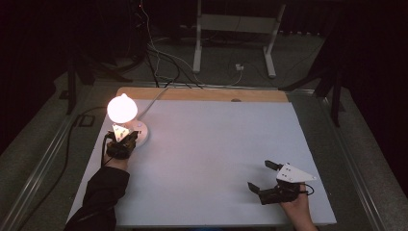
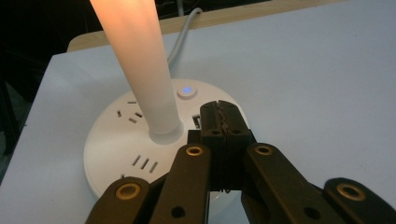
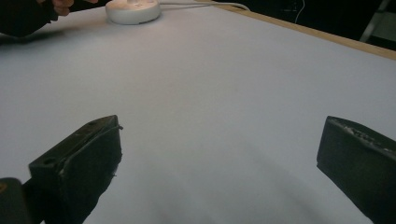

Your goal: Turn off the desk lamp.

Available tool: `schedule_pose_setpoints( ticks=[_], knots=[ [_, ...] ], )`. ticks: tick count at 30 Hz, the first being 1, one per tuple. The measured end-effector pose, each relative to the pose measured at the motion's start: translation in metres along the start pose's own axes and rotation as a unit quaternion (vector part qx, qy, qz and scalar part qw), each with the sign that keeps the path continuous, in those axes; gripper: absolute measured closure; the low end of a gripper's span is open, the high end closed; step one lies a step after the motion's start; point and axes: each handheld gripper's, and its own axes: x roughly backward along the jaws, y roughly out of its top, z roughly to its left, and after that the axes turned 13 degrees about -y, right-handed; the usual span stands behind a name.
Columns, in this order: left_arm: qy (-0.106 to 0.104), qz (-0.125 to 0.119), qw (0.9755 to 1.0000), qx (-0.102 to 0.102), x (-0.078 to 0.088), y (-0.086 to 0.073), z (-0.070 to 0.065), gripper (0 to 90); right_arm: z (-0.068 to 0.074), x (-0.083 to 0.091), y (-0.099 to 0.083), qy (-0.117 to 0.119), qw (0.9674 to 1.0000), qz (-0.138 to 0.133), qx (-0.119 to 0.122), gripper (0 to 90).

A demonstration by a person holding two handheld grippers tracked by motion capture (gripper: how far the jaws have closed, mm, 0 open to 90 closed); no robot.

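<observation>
A white desk lamp stands at the table's far left, its round shade (image 1: 122,109) glowing. Its round white base (image 2: 121,144) carries socket slots and a small button (image 2: 187,91) lit blue, and the glowing stem (image 2: 140,60) rises from its middle. My left gripper (image 1: 126,139) is shut with nothing between its jaws; its tips (image 2: 221,117) hover over the base's right side, a short way below the button. My right gripper (image 1: 261,176) rests open near the table's front right corner, above bare white surface (image 3: 210,93). The lamp base (image 3: 133,10) lies far off in the right gripper view.
A white cable (image 1: 153,98) runs from the lamp base over the table's far wooden edge (image 1: 202,94) to the floor. Black cables (image 1: 159,62) and a white stand's legs (image 1: 233,43) lie beyond the table. Metal rails (image 1: 48,159) flank the table.
</observation>
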Motion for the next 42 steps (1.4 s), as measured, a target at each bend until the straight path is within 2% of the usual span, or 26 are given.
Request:
schedule_pose_setpoints(
  ticks=[7,9,21,23,39,42],
  knots=[
    [0.002,0.007,1.0000,0.000,-0.004,-0.002,0.001,90.0,0.000,-0.001,0.000,0.000,1.0000,0.001,0.001,0.0],
    [0.000,0.009,0.9999,0.005,-0.005,-0.003,0.001,90.0,0.000,-0.001,0.000,0.001,1.0000,0.003,0.000,0.0],
    [0.003,0.014,0.9999,-0.002,-0.008,-0.006,0.002,90.0,0.000,-0.001,0.000,0.002,1.0000,0.003,-0.001,0.0],
    [0.006,0.018,0.9998,-0.009,-0.010,-0.006,0.001,90.0,0.001,-0.001,0.000,0.002,1.0000,0.001,0.000,0.0],
    [0.011,0.023,0.9996,-0.015,-0.012,-0.008,-0.001,90.0,0.001,-0.001,0.000,0.003,1.0000,0.004,-0.001,0.0],
    [0.007,0.023,0.9996,-0.012,-0.012,-0.008,-0.001,90.0,0.001,-0.001,0.000,0.003,1.0000,0.004,-0.001,0.0]
  ],
)
